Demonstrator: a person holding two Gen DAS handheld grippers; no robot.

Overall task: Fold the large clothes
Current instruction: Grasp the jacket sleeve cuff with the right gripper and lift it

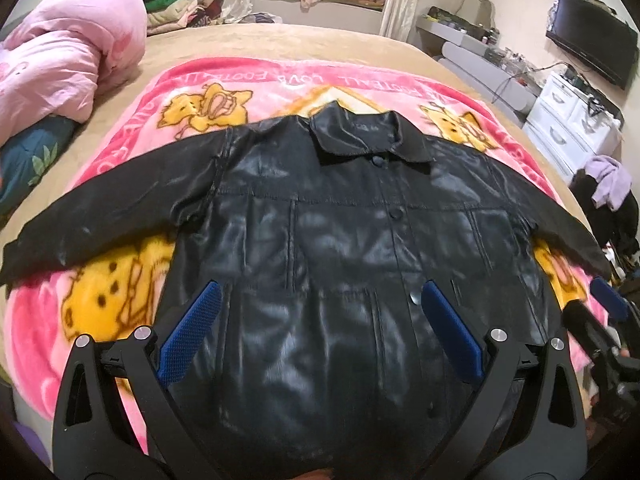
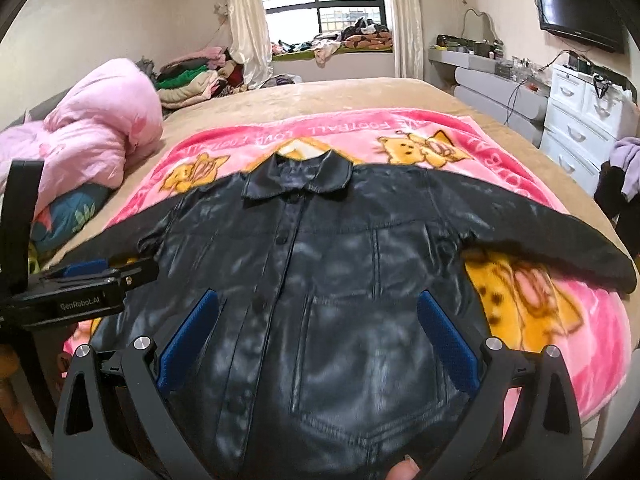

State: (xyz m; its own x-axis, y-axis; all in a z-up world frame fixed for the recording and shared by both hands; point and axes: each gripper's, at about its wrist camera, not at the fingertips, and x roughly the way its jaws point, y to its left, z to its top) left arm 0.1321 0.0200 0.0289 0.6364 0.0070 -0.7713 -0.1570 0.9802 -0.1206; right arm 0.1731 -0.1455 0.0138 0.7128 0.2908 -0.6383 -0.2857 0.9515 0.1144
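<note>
A black leather jacket (image 1: pixel 320 220) (image 2: pixel 320 260) lies flat and front up on a pink cartoon blanket (image 1: pixel 120 300) (image 2: pixel 560 320). It is buttoned, with the collar at the far end and both sleeves spread sideways. My left gripper (image 1: pixel 320 292) hovers open over the jacket's lower front, its blue pads (image 1: pixel 192 336) wide apart with nothing between them. My right gripper (image 2: pixel 318 300) is open too, over the lower right front by a pocket. The left gripper (image 2: pixel 86 276) shows side-on at the right wrist view's left edge. The right gripper (image 1: pixel 608 300) appears at the left wrist view's right edge.
The blanket covers a tan bed (image 1: pixel 280 40). A bundled pink duvet (image 1: pixel 68 52) and a teal pillow (image 1: pixel 32 160) sit at the left. Folded clothes (image 2: pixel 192 80) are stacked at the far left. White drawers (image 2: pixel 580 128), a wall TV (image 2: pixel 576 8) and draped clothes (image 1: pixel 608 188) line the right.
</note>
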